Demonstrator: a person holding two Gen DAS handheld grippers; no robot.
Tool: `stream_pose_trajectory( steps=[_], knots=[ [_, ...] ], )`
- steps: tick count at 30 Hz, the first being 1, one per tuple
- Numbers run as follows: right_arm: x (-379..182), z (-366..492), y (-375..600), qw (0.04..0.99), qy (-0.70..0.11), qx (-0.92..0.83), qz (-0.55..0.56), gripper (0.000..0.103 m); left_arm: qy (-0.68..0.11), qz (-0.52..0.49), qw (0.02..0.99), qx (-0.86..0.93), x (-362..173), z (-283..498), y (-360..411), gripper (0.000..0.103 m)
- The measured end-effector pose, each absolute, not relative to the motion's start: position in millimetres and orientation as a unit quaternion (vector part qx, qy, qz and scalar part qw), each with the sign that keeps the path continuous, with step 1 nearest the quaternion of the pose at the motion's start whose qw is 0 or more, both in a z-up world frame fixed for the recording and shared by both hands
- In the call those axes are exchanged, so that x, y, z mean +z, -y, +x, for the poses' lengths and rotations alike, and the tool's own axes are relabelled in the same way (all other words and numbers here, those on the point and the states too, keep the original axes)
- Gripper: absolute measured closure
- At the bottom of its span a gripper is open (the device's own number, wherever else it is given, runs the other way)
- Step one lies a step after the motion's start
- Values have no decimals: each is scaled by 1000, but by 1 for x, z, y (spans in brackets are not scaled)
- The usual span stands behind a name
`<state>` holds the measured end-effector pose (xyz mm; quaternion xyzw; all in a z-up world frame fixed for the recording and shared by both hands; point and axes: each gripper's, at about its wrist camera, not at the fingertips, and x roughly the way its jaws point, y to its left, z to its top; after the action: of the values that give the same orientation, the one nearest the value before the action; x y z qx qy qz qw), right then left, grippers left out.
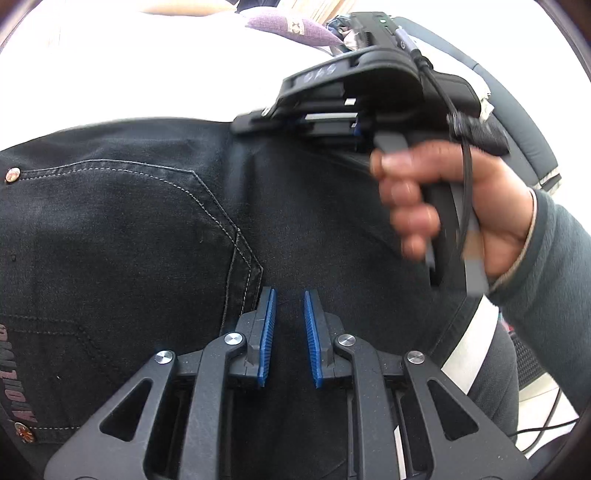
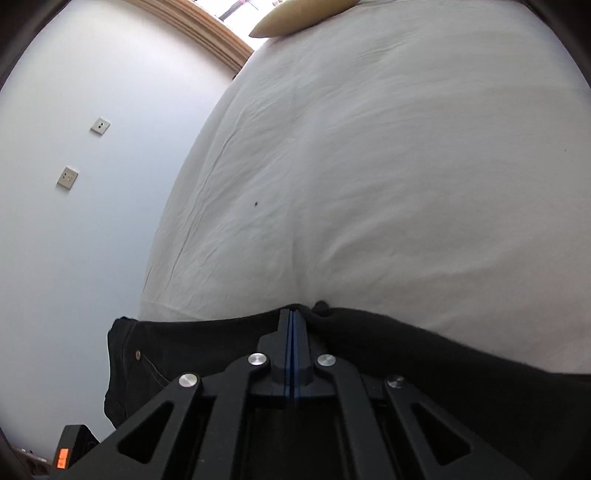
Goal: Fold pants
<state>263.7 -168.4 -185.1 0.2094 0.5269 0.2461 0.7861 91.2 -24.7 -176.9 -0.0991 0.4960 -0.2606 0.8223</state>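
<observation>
Black denim pants [image 1: 140, 229] with pale stitching lie spread on a white bed sheet [image 1: 147, 70], filling the left wrist view from 9 o'clock through the centre; a stitched back pocket [image 1: 122, 221] sits toward 9 o'clock, with a copper rivet [image 1: 14, 174] at its corner. In the right wrist view the same pants [image 2: 424, 354] run across the lower frame from 7 to 4 o'clock, their far edge on the sheet [image 2: 369, 166].

The left gripper [image 1: 288, 332], black with blue ribbed pads, hangs over the dark cloth at 6 o'clock, its jaws apart with nothing between them. The right gripper [image 2: 291, 325] has its jaws pressed together on the pants' far edge at 6 o'clock of its own view, the cloth puckered beside the tips. In the left view that gripper's body lies at 1 o'clock, held by the person's right hand [image 1: 443, 206] in a grey-green sleeve [image 1: 546, 295].

A yellowish pillow [image 2: 295, 18] rests at 12 o'clock, a pale wall [image 2: 74, 221] with two sockets at 9 o'clock.
</observation>
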Motion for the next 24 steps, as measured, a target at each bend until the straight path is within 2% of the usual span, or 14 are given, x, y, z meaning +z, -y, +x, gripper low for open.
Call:
stream_pose_trajectory(
  steps=[1, 3, 7, 9, 11, 12, 13, 14, 15, 18, 20, 24],
  knots=[
    [-176, 263, 170, 806, -513, 227, 190, 103, -496, -100, 823, -260, -177, 91, 23, 87],
    [-154, 253, 178, 853, -480, 151, 140, 65, -495, -100, 823, -259, -176, 91, 20, 87],
    [-139, 223, 205, 827, -462, 217, 236, 59, -496, -93, 825, -255, -174, 89, 20, 87],
    [-140, 193, 202, 815, -466, 252, 234, 49, -495, -92, 826, -254, -171, 89, 22, 87],
    [-158, 163, 218, 793, -497, 248, 249, 49, -495, -91, 826, -254, -171, 88, 24, 87],
    [-170, 147, 237, 789, -507, 228, 262, 53, -495, -91, 826, -254, -171, 88, 27, 87],
    [-180, 133, 259, 788, -502, 211, 288, 60, -495, -92, 826, -254, -171, 87, 26, 87],
    [-189, 119, 287, 782, -491, 199, 329, 73, -495, -94, 826, -254, -171, 87, 26, 87],
    [-198, 104, 313, 774, -483, 176, 371, 77, -496, -96, 825, -253, -171, 87, 25, 87],
    [-208, 59, 396, 770, -443, 87, 451, 80, -496, -93, 826, -250, -170, 88, 26, 87],
    [-204, 32, 440, 778, -428, 43, 458, 84, -496, -88, 828, -248, -169, 87, 27, 87],
    [-198, -10, 515, 788, -424, -74, 441, 87, -496, -74, 832, -238, -166, 84, 35, 87]
  ],
)
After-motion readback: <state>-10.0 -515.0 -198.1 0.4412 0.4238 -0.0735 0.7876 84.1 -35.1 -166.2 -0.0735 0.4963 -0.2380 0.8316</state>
